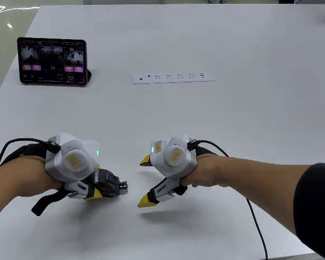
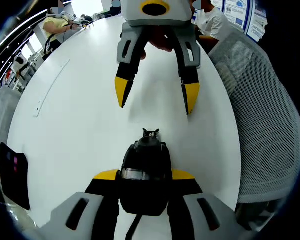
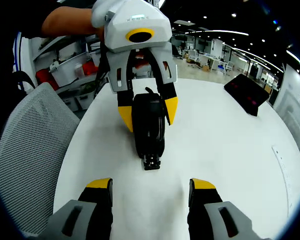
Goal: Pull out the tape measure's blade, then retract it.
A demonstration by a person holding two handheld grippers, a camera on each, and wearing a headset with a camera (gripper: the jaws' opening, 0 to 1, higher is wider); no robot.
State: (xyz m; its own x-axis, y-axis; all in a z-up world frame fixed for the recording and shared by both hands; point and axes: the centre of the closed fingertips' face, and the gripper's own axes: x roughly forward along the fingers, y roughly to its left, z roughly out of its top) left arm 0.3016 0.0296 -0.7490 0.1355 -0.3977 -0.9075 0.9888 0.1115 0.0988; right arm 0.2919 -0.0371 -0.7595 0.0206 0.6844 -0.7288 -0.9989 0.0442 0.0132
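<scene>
On the near side of the bench [image 1: 233, 119], the left tongs [image 2: 144, 175] clamp a black tape measure [image 1: 109, 183], its blade hook [image 2: 150, 133] pointing at the right tongs [image 1: 145, 181], which gape wide just beside it, not touching. Far back sit a power strip [image 1: 172, 77] and, leftward, a tablet [image 1: 52, 60].

Black plastic tape measure [image 2: 144, 175], smooth white table [image 1: 233, 49], metal blade tip [image 2: 150, 133]

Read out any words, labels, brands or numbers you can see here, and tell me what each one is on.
No text here can be read.
Tablet: the screen shows small picture tiles; any writing is too small.
Power strip: markings too small to read.
Tape measure: no legible label or brand.
Wall posters: blurred.
</scene>
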